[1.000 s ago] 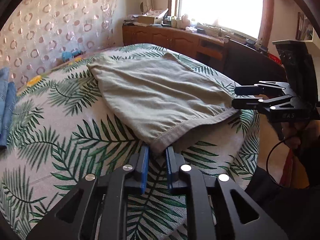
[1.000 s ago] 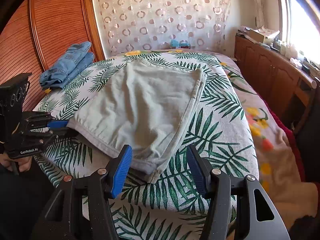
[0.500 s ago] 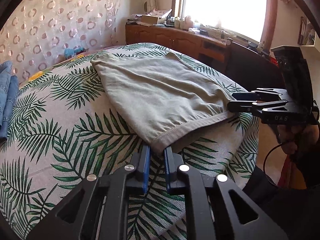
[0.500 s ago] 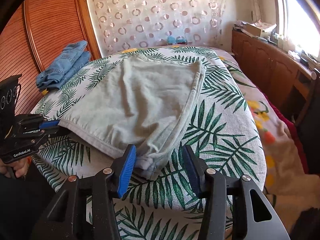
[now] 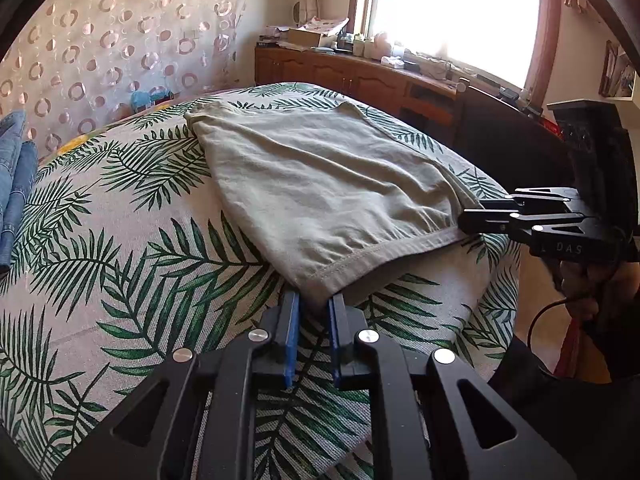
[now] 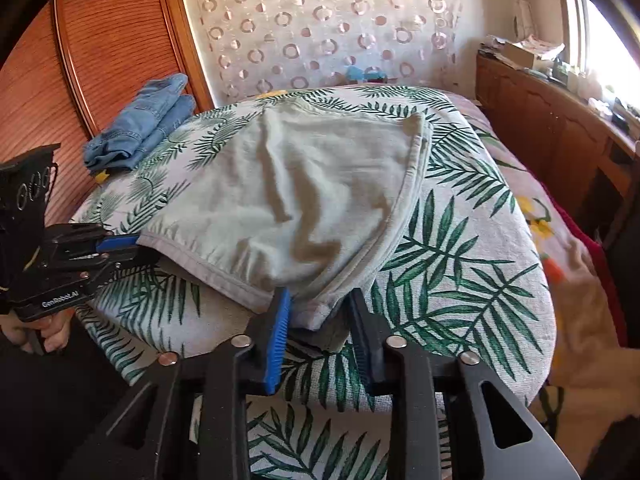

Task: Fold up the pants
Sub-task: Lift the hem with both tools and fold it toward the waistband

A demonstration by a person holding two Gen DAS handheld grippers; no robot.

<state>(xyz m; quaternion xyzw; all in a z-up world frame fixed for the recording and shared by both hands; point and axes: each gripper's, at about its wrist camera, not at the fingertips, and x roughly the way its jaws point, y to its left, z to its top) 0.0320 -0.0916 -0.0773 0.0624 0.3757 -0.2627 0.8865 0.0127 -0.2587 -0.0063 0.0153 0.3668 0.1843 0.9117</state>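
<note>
Grey-green pants (image 5: pixel 320 184) lie folded on a bed with a palm-leaf cover (image 5: pixel 120 240); they also show in the right wrist view (image 6: pixel 304 192). My left gripper (image 5: pixel 314 306) is shut on the near left corner of the hem, which lifts off the cover. It shows from the side in the right wrist view (image 6: pixel 124 244). My right gripper (image 6: pixel 320 312) has the other near corner of the pants between its blue pads, narrowing on it. It shows at the right in the left wrist view (image 5: pixel 476 216).
A folded pair of blue jeans (image 6: pixel 140 124) lies at the bed's far left corner, by a wooden wardrobe (image 6: pixel 100 60). A low wooden cabinet (image 5: pixel 360 76) with clutter runs under the window. A dark chair (image 5: pixel 512 136) stands right of the bed.
My right gripper has moved forward onto the pants corner and its jaws have narrowed from wide open. The left gripper has stayed shut on its corner, lifting the hem slightly.
</note>
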